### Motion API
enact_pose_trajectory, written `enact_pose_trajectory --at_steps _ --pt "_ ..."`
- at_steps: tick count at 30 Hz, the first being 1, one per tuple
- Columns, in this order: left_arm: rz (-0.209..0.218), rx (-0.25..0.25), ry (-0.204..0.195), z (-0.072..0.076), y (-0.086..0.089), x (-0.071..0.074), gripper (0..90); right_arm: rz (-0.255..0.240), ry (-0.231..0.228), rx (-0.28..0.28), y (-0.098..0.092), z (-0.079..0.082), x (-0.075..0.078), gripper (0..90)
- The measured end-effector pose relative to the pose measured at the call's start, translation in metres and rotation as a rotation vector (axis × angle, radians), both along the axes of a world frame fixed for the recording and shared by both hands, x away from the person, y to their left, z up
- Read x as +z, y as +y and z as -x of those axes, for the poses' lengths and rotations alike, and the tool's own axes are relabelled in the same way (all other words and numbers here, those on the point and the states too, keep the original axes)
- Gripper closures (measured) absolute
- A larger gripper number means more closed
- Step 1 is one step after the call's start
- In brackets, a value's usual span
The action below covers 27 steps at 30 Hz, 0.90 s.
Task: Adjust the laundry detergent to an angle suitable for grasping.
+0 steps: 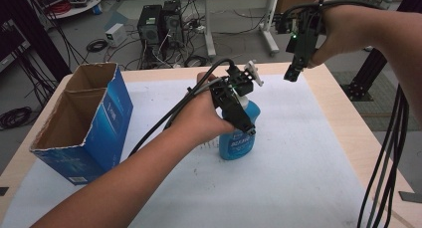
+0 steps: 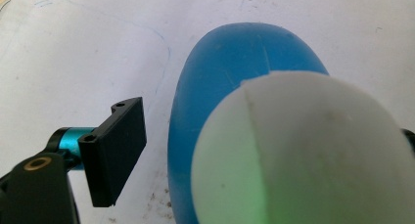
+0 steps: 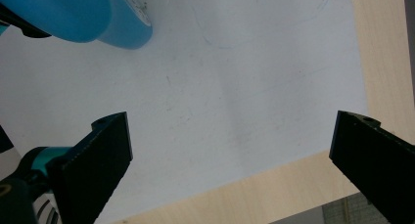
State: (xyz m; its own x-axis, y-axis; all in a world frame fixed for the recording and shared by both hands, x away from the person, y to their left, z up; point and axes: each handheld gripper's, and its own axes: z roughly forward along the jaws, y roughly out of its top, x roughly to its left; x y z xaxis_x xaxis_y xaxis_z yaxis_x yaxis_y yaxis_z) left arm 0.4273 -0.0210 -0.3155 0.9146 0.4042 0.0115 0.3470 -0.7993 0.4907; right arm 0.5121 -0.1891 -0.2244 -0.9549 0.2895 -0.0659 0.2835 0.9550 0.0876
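1. High view. A blue spray bottle point(image 1: 238, 133) stands upright near the middle of the white mat point(image 1: 298, 153) that covers the table point(image 1: 348, 118). The left gripper point(image 1: 234, 106) comes down over the bottle's neck and shoulder, below the white trigger head point(image 1: 251, 73). An open blue cardboard box point(image 1: 82, 121) stands at the left of the mat, well apart from the bottle. The right gripper point(image 1: 293, 63) hangs in the air above the far right corner of the table and holds nothing.

2. Left gripper view. The camera looks down along the bottle point(image 2: 235, 87); the white head point(image 2: 303, 155) fills the lower right. One black jaw stands just left of the blue body with a visible strip of mat between pad and bottle; the other jaw is hidden behind the head. The bottle sits between the jaws, but no clamping pressure is visible on the near side.

3. Right gripper view. Both black jaws stand wide apart with bare mat point(image 3: 235, 87) and the table edge point(image 3: 293, 185) between them. The bottle's base point(image 3: 98, 18) shows at the upper left, well clear.

4. Progress, as a judgement. The reach to the bottle is done; the grasp is not yet complete. Remaining: a firm clamp, the lift, and probably a transfer toward the box.
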Motion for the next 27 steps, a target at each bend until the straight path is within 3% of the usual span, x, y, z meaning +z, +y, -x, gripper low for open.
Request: enact_pose_trajectory --at_steps 27 --pt "0.006 -0.017 0.003 0.0015 -0.0022 -0.0018 28.6 0.006 0.001 -0.001 -0.0004 -0.0012 -0.0038 1.1"
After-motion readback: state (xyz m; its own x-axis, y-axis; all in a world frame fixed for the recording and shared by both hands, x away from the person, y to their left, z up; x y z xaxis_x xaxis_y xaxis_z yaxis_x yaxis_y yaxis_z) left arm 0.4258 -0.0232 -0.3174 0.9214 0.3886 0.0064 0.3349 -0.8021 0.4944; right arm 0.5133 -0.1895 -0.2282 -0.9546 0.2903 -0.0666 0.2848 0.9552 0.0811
